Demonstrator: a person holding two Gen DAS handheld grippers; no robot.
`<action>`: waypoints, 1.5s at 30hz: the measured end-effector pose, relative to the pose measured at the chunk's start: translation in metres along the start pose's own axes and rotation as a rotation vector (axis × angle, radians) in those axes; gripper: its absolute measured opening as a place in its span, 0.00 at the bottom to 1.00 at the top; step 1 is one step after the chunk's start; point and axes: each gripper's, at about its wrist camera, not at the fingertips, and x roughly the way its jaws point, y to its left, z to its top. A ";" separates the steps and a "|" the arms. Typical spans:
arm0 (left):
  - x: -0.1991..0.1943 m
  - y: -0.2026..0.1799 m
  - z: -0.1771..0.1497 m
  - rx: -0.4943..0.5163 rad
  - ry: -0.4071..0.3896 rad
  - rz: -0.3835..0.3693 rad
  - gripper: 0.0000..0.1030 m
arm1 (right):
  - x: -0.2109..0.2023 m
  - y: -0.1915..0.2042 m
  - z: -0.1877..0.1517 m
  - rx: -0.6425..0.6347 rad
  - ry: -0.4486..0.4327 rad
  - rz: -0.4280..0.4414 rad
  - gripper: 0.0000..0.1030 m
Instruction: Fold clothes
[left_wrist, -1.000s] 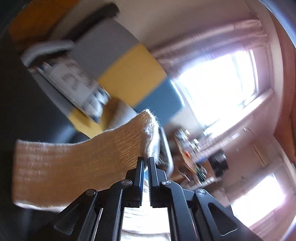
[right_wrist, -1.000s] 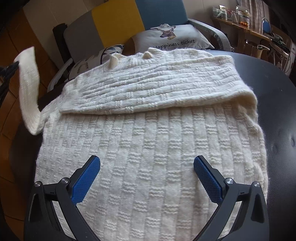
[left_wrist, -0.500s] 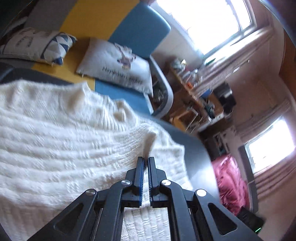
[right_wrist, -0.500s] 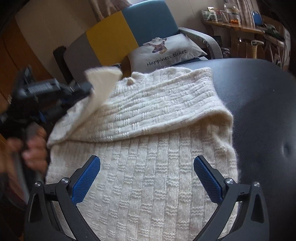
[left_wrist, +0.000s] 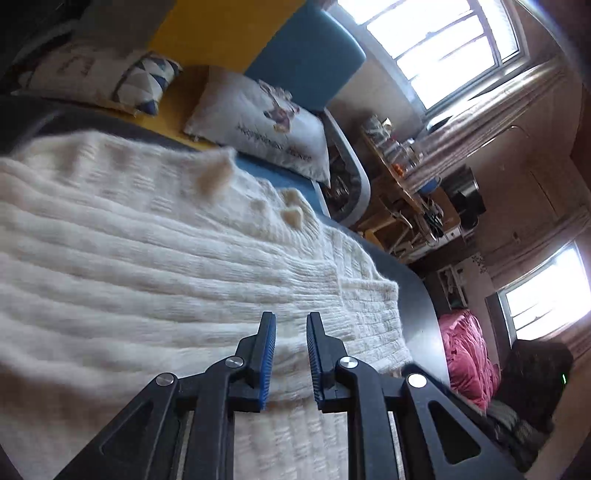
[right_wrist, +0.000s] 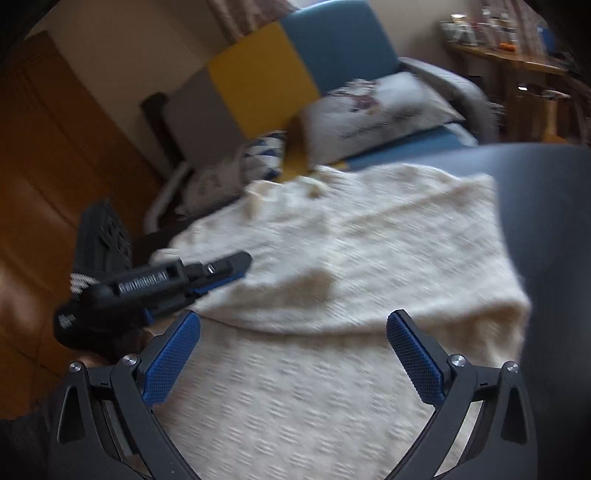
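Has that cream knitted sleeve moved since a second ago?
Yes. The cream knitted sleeve, earlier lifted left beside the sofa, now lies across the sweater; the left gripper has just opened.

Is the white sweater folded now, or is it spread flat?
Partly folded: the sweater has its upper part lying doubled over its lower body.

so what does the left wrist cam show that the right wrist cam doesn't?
Left wrist only: the windows and a pink blanket past the table edge; its own jaws stand slightly apart, having just been opening, nothing between them.

Right wrist only: the left gripper seen from outside, over the sweater's left side, and the wooden door. The right gripper is wide open, empty.

Both: the cream sweater, the printed pillow, the yellow-and-blue sofa.
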 end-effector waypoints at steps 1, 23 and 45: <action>-0.016 0.007 -0.002 -0.011 -0.018 0.004 0.16 | 0.011 -0.002 0.003 0.010 0.026 -0.011 1.00; -0.115 0.129 -0.030 -0.022 -0.101 0.128 0.18 | 0.082 0.014 -0.038 -0.262 0.068 -0.344 1.00; -0.090 0.150 -0.014 -0.159 -0.104 0.083 0.18 | 0.057 0.045 -0.015 -0.158 0.031 -0.027 0.97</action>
